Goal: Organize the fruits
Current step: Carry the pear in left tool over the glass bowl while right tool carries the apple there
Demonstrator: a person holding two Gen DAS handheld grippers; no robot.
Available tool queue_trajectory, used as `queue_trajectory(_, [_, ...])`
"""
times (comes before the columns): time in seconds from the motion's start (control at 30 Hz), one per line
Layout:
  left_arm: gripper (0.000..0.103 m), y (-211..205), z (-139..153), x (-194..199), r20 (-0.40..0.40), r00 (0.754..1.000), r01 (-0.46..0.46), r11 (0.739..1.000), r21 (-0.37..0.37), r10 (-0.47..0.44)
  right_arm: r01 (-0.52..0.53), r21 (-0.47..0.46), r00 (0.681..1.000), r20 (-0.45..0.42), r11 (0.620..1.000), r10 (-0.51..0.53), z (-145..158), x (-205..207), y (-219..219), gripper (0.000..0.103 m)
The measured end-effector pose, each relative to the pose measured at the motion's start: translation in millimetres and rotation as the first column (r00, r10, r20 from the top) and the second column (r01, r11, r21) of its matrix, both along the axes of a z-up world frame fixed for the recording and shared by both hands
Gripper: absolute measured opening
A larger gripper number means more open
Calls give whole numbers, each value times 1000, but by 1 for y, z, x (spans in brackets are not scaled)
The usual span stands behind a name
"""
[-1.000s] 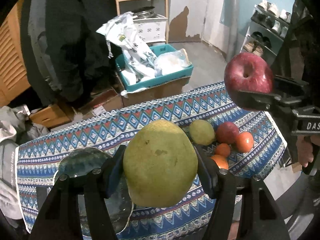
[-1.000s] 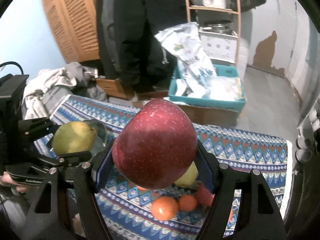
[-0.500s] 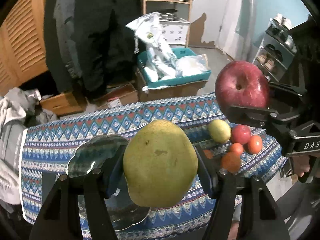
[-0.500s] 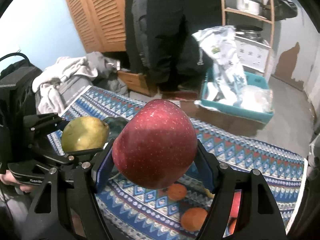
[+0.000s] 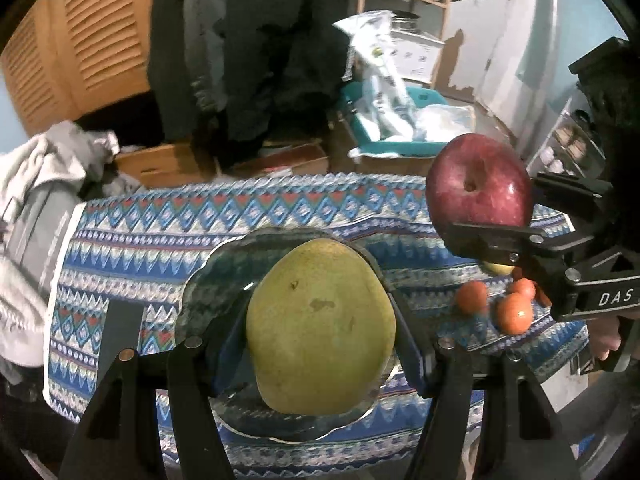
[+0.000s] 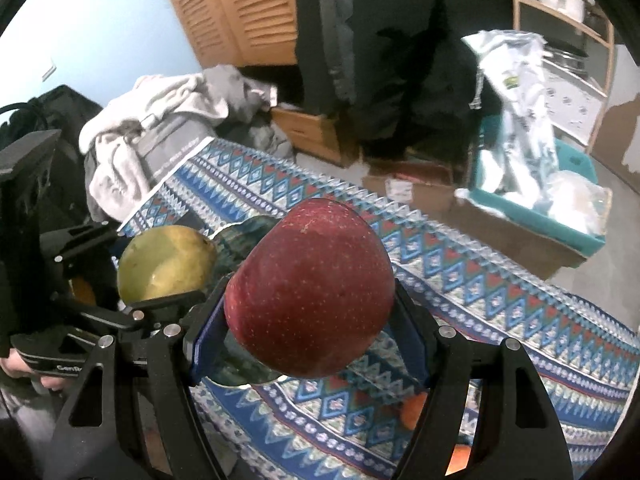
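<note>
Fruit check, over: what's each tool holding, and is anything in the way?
Left tool shut on green pear, over glass plate. Right tool shut on red apple. Nothing blocking.

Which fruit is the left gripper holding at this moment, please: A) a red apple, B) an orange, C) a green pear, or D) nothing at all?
C: the left gripper is shut on the green pear above the glass plate, while the right gripper holds the red apple.
</note>
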State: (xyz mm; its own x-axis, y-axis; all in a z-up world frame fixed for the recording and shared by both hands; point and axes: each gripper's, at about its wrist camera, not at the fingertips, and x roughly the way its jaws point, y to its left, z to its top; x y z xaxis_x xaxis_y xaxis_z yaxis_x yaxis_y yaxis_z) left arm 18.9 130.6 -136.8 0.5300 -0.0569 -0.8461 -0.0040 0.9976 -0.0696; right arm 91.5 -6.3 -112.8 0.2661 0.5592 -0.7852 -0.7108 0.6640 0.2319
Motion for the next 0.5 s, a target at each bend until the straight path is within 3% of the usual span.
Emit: queue_trajectory(0.5, [68,48,-58,-5,-106,991,-78,997,19,79,-76,-99,993,-101,992,66,-60,2,60,74])
